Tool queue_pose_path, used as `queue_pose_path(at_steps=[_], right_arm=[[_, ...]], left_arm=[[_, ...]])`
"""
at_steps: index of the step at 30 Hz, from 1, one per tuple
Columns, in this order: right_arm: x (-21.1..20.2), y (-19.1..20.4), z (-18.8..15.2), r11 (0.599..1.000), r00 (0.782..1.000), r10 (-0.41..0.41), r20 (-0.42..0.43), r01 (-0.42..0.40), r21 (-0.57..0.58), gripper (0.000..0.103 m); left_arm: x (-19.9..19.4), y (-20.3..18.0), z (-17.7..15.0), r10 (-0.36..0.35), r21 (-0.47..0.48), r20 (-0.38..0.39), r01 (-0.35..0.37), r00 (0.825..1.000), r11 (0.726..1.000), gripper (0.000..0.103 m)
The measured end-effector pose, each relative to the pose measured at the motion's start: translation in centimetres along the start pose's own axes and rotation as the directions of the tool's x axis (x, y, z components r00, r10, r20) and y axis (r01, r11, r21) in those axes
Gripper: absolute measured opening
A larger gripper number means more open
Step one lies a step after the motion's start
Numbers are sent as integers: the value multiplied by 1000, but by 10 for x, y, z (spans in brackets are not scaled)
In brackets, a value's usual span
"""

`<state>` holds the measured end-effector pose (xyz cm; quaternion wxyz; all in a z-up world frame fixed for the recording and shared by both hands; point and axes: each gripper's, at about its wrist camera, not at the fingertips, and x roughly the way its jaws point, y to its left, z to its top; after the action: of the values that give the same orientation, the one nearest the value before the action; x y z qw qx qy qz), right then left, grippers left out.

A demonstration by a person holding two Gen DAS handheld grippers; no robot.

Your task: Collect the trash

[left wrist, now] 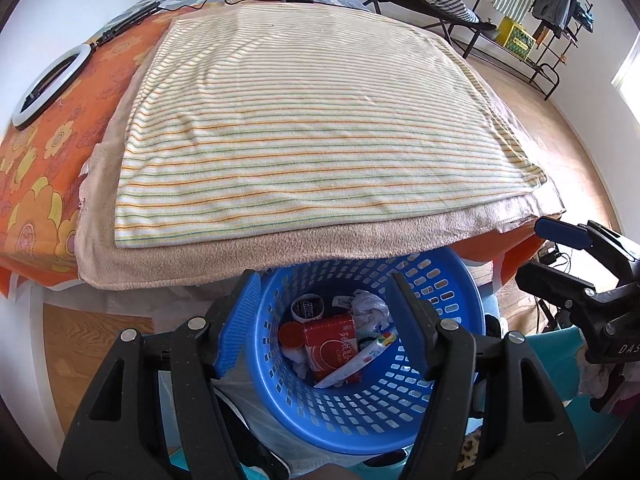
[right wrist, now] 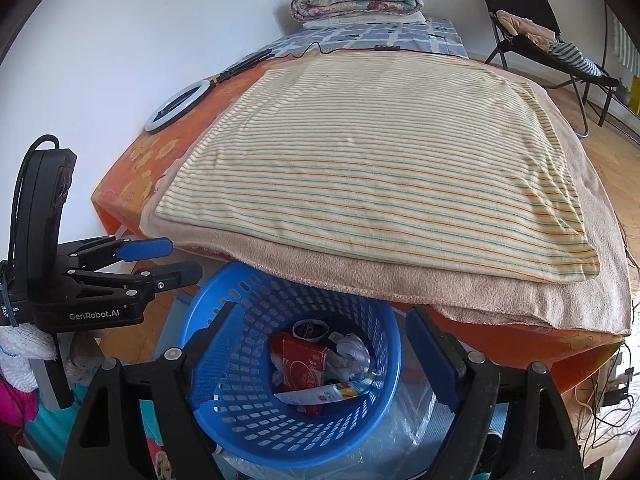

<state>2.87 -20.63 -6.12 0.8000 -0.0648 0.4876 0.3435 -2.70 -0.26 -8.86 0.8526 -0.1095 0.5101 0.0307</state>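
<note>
Two layers on the bed (left wrist: 44, 168): striped towel (left wrist: 320, 120) over a fuzzy tan blanket (left wrist: 248, 252), whose near edge overhangs the far rim of the blue basket (left wrist: 360, 412). Basket is round perforated plastic, on the floor at the bed's foot. Inside: red carton (left wrist: 332, 344) lying flat, crumpled white paper (left wrist: 370, 304), a tube wrapper (left wrist: 360, 360) running diagonally. Left gripper (left wrist: 320, 328) and right gripper (right wrist: 316, 356) hover above it, jaws spread, nothing between them.

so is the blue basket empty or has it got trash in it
It has trash in it. The blue basket holds a red carton, crumpled paper and a wrapper, only covering its bottom.
</note>
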Motion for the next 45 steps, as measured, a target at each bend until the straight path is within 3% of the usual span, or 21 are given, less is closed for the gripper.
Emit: queue_pose_path(at_steps=[9,12,23,36,42,45], right_arm=[[-21,-2,36,1000,997,-17,70,19,-19,89],[-28,-5,52,999,994,-25,102,27,-19,90],[-46,-17,99,999,978,-42,203,44,-4,93],[-34,-29,118,1000,972,-8,233,2,29,93],[-23,-29,119,999,973,-40,227,37,17,93],[-21,-32,119,999,975,-33,220,27,34,93]], left_arm=[[-25,2,38,2,10,83,-3,997,1000,68],[-36,4,53,8,7,128,-9,992,1000,76],[-62,6,94,5,-14,252,-1,968,1000,85],[-55,3,105,-23,-18,258,29,966,999,86],[-53,3,108,-23,-34,255,32,967,999,86],[-52,3,108,-16,-39,254,27,967,999,92]])
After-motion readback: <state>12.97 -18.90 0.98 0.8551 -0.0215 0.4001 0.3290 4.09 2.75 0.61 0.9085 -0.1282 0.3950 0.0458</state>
